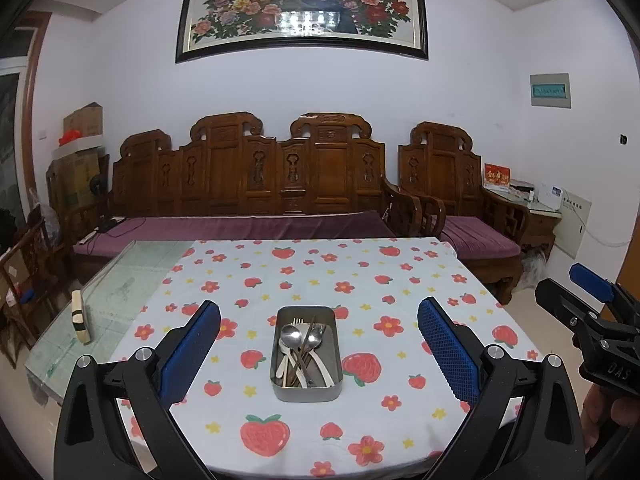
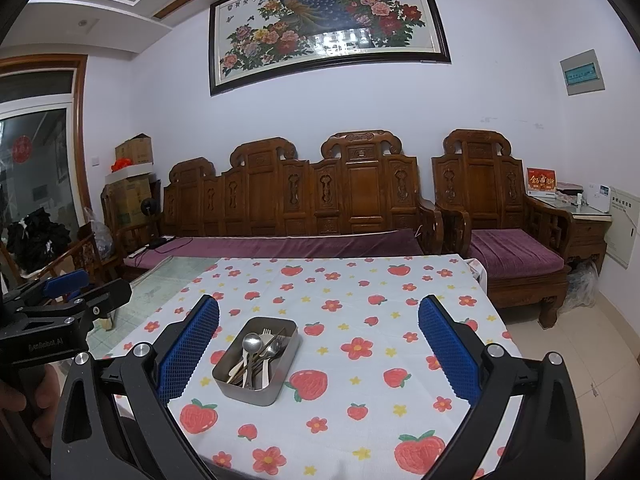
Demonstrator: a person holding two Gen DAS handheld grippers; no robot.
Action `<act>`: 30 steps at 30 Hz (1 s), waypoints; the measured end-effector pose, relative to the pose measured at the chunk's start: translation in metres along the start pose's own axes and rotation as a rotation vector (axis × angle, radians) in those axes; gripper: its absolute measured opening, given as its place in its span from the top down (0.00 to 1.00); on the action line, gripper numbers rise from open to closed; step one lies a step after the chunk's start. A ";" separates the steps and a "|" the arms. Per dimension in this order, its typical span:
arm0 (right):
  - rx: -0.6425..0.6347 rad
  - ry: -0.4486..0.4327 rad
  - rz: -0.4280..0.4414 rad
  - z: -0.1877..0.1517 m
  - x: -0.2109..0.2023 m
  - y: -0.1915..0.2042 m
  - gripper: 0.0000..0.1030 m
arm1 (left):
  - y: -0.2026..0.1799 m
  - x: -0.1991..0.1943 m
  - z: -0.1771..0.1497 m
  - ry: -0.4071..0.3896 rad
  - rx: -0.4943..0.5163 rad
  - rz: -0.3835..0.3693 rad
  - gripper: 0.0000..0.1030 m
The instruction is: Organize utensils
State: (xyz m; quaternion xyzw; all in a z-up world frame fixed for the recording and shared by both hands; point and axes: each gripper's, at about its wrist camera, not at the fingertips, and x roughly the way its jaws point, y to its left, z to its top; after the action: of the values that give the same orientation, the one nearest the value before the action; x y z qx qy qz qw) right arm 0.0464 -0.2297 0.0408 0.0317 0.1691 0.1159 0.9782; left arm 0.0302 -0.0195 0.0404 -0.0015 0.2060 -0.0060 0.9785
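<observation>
A rectangular metal tin point(image 1: 307, 392) point(image 2: 250, 394) stands on the strawberry-print tablecloth point(image 1: 360, 280). Inside it lie several utensils point(image 1: 304, 346) point(image 2: 256, 354): steel spoons, a fork and pale-handled pieces, all jumbled together. My left gripper point(image 1: 319, 316) hovers open above the near table edge, with the tin centred between its blue pads and farther out. My right gripper point(image 2: 319, 314) is open too, with the tin left of centre ahead of it. Both hold nothing. The right gripper also shows at the left wrist view's right edge point(image 1: 600, 312).
A small cream-and-black block point(image 1: 80, 322) lies on the uncovered glass part of the table at the left. Behind the table stand a carved wooden bench point(image 1: 248, 184) with purple cushions and a matching armchair point(image 1: 460, 200). Tiled floor lies to the right.
</observation>
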 end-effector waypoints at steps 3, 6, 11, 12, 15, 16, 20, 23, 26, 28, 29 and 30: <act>-0.001 0.000 0.000 0.000 0.000 0.000 0.02 | 0.000 0.000 0.000 0.000 0.001 0.001 0.07; 0.000 0.000 -0.001 0.000 0.000 0.000 0.02 | 0.001 0.000 0.000 0.001 0.001 -0.001 0.07; -0.001 0.000 -0.001 0.000 0.000 0.000 0.02 | -0.001 0.000 0.000 0.000 0.001 0.000 0.07; -0.001 0.000 -0.001 0.000 0.000 0.000 0.02 | -0.001 0.000 0.000 -0.002 0.002 0.001 0.07; 0.000 0.000 0.000 0.000 0.000 0.000 0.02 | 0.000 0.000 0.000 -0.001 0.000 -0.002 0.07; 0.000 0.000 -0.001 0.000 0.000 0.000 0.02 | 0.000 -0.001 0.000 -0.002 0.000 -0.002 0.07; -0.001 0.001 0.000 0.000 0.000 0.000 0.02 | -0.001 -0.001 0.000 -0.001 0.000 -0.001 0.07; -0.001 0.000 -0.001 0.000 0.000 0.000 0.02 | -0.001 -0.001 0.001 -0.002 0.001 -0.001 0.07; -0.001 0.000 -0.001 0.000 0.000 0.000 0.02 | -0.001 -0.001 0.002 -0.003 0.001 -0.001 0.07; 0.000 0.000 -0.001 0.001 0.000 0.000 0.02 | -0.001 -0.002 0.002 -0.003 0.000 -0.001 0.07; 0.000 -0.001 0.000 0.001 0.000 0.000 0.02 | -0.002 -0.002 0.002 -0.003 0.000 -0.001 0.07; 0.000 0.000 0.000 0.001 0.000 0.000 0.02 | -0.002 -0.002 0.002 -0.003 0.000 -0.001 0.07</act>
State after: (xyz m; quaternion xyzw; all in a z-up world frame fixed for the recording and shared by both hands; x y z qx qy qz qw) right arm 0.0466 -0.2295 0.0415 0.0315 0.1690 0.1157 0.9783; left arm 0.0292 -0.0211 0.0431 -0.0016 0.2044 -0.0066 0.9789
